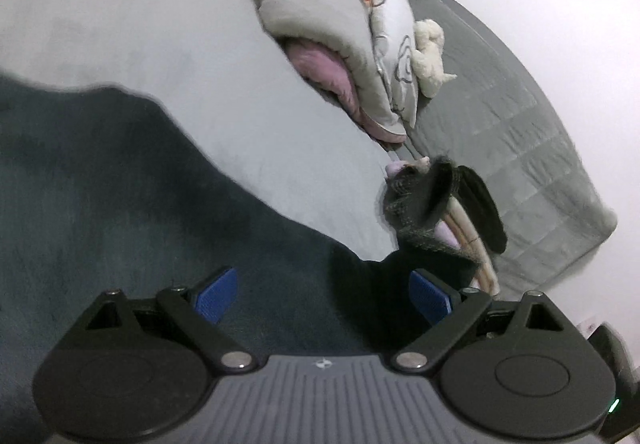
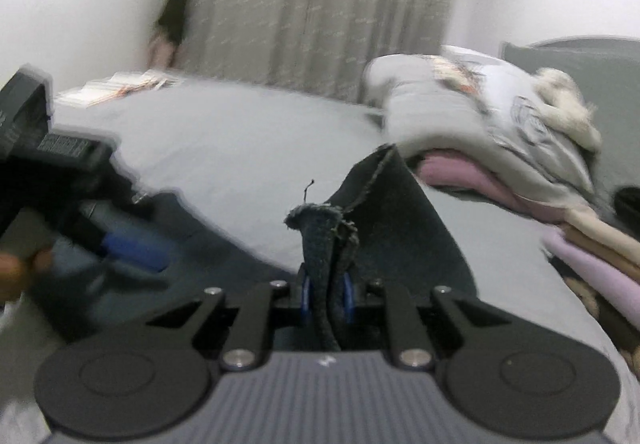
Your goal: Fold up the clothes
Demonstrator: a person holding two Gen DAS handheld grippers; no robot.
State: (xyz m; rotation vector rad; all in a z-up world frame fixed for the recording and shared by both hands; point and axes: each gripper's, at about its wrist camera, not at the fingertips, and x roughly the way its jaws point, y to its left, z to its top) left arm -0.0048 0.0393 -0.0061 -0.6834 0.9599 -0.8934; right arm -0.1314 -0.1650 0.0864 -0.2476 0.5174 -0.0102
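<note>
Claw first: on the left wrist view, the left gripper [image 1: 322, 302] stands released, its 2 blue pads [image 1: 218, 300] spread wide with nothing pinched between them. Beneath and ahead of it a dark blue-grey garment [image 1: 120, 184] lies spread across the pale grey bed sheet [image 1: 180, 44], reaching from the near edge toward the middle of the bed. Beyond the garment, a heap of bedding [image 1: 316, 16] sits with a pink cloth [image 1: 320, 64] tucked under it and a cream plush toy [image 1: 430, 52] against its far side. A small stack of folded clothes [image 1: 460, 220], topped with dark pieces, rests just beside the garment's far corner.

On the right wrist view, the right gripper [image 2: 326, 300] is clenched on a bunched, frayed edge of the same dark garment [image 2: 400, 228], which rises as a soft tuft between the pads and drapes away in a loose sheet toward the bedding [image 2: 460, 112]. The left gripper [image 2: 132, 248] shows blurred at the far side of the garment, held by a hand [image 2: 16, 272]. A grey curtain [image 2: 312, 4] hangs behind the bed.

The cloth looks light, limp and non-slippery, likely knit or denim-like with a raw hem; it should sag and crease wherever unsupported. A hold at a corner or along the hem, matched by the other claw at the opposite corner, would probably keep the fold square.
</note>
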